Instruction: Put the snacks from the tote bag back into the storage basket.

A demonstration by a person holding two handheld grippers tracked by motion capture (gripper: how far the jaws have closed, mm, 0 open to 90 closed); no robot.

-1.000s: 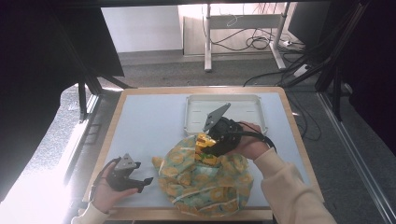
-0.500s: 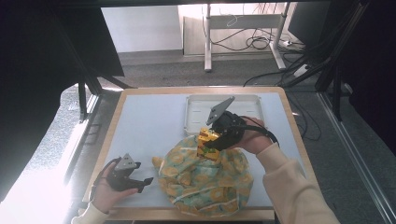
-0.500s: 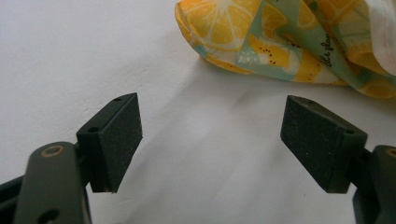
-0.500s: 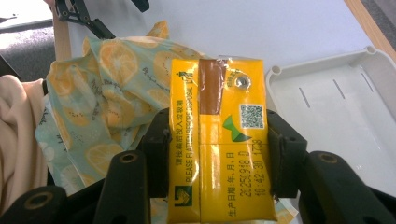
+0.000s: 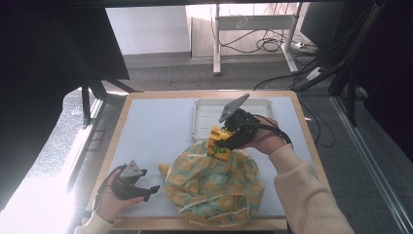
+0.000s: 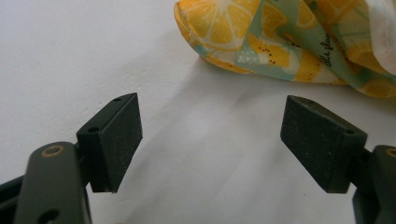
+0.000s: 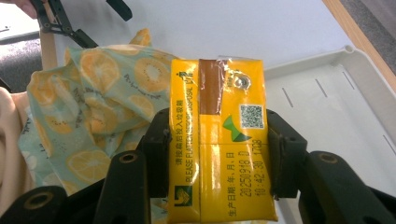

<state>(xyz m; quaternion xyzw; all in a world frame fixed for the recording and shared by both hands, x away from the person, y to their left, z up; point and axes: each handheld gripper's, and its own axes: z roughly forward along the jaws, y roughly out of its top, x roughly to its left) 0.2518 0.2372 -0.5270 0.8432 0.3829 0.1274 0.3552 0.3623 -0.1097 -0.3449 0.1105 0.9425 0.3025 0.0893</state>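
A yellow drink carton [image 7: 219,140] sits clamped between the black jaws of my right gripper [image 7: 217,154], held in the air above a lemon-print cloth bag [image 7: 88,126]. From above, the carton [image 5: 218,141] hangs over the far edge of the bag [image 5: 214,185], with my right gripper [image 5: 229,139] just short of the white tray [image 5: 204,109]. My left gripper [image 5: 146,191] rests on the table to the left of the bag, open, nothing between its pads [image 6: 119,135]. One corner of the bag [image 6: 280,42] lies just beyond those pads.
The white tray [image 7: 336,102] lies empty at the far right of the tabletop, by the wooden table edge [image 5: 307,126]. Bare white table surface [image 5: 156,126] stretches left of the tray. Desk legs and cables stand on the floor beyond.
My right gripper has lifted the carton out of the bag and drawn it slightly toward the tray. The left gripper has stayed where it was.
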